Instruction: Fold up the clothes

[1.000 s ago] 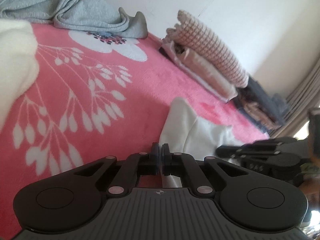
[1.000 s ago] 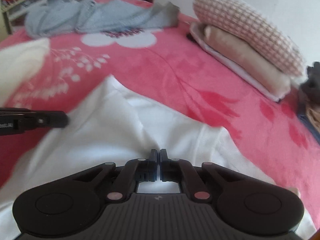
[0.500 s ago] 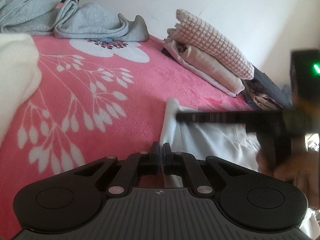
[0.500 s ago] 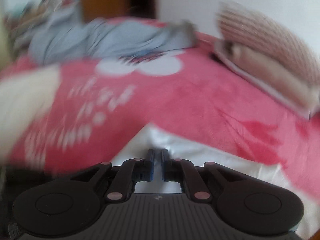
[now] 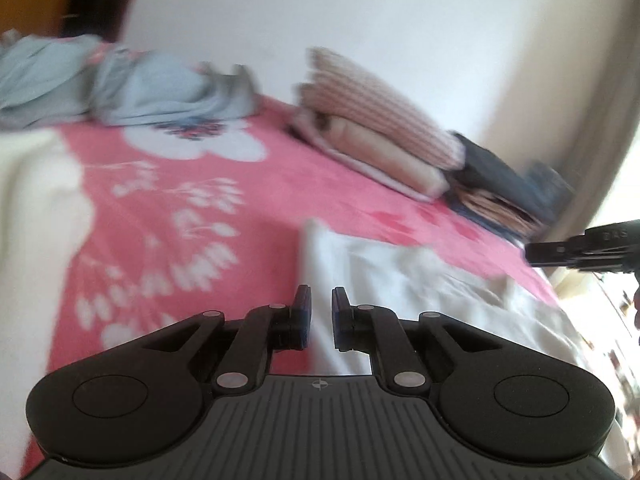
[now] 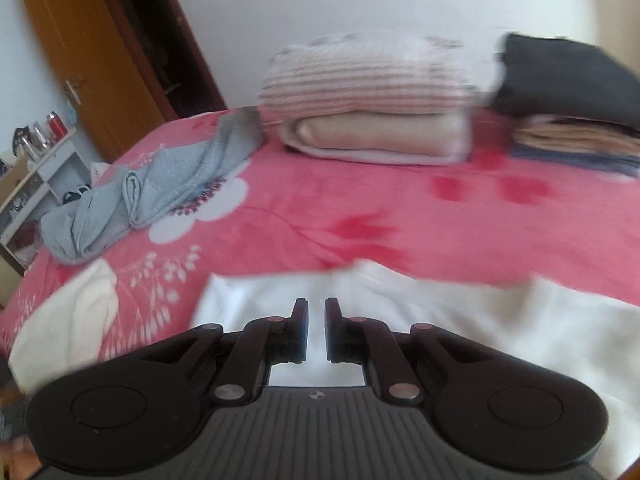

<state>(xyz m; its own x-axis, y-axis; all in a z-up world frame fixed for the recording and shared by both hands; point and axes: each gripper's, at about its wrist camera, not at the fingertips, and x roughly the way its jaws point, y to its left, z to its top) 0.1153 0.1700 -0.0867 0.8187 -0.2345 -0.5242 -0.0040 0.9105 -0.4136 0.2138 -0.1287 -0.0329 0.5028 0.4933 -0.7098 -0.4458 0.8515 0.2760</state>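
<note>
A white garment [image 5: 420, 280] lies spread on the pink floral bedspread [image 5: 240, 184]; in the left wrist view its left edge is folded over. My left gripper [image 5: 320, 294] hovers above that edge. Its jaws are opening and nothing is pinched between them. In the right wrist view the same white garment [image 6: 460, 312] lies flat under my right gripper [image 6: 316, 304]. That gripper's jaws stand slightly apart and hold nothing. The right gripper's black fingers [image 5: 580, 248] show at the right edge of the left wrist view, above the garment's far side.
A crumpled grey garment [image 6: 160, 184] lies at the back left. A cream cloth [image 6: 68, 320] lies at the near left. Folded checked and beige blankets [image 6: 372, 112] and a dark folded stack [image 6: 568, 92] line the wall. A wooden door [image 6: 92, 60] and a shelf [image 6: 36, 168] stand left.
Both grippers were shut on the white garment's edge; now their jaws have parted and both have lifted off it. The right gripper has swung away toward the right.
</note>
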